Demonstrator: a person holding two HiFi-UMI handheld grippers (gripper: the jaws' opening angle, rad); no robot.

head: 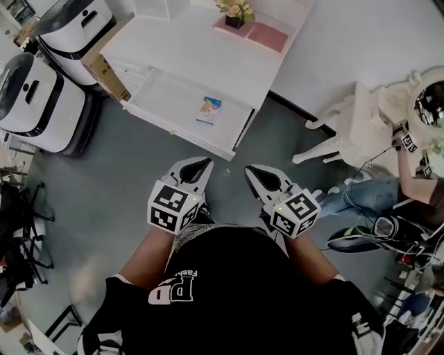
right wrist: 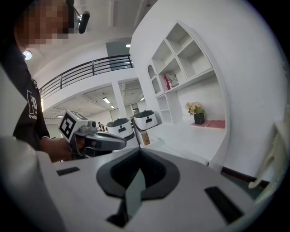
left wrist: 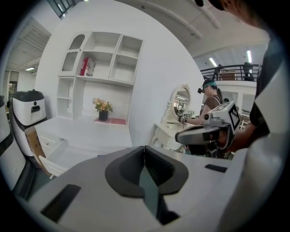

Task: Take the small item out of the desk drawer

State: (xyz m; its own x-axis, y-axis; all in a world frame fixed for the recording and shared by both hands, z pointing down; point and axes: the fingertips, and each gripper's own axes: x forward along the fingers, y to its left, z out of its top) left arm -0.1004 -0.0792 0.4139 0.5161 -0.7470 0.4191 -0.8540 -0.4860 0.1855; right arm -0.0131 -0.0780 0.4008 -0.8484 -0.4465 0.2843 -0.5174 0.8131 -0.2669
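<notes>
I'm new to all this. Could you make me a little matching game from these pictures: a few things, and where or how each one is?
Things:
1. small item
2. flowers
3. left hand-held gripper

Place or state:
A. standing on the desk top
B. shut, holding nothing
C. lying in the open drawer

Pairs: 1-C, 2-A, 3-B
</notes>
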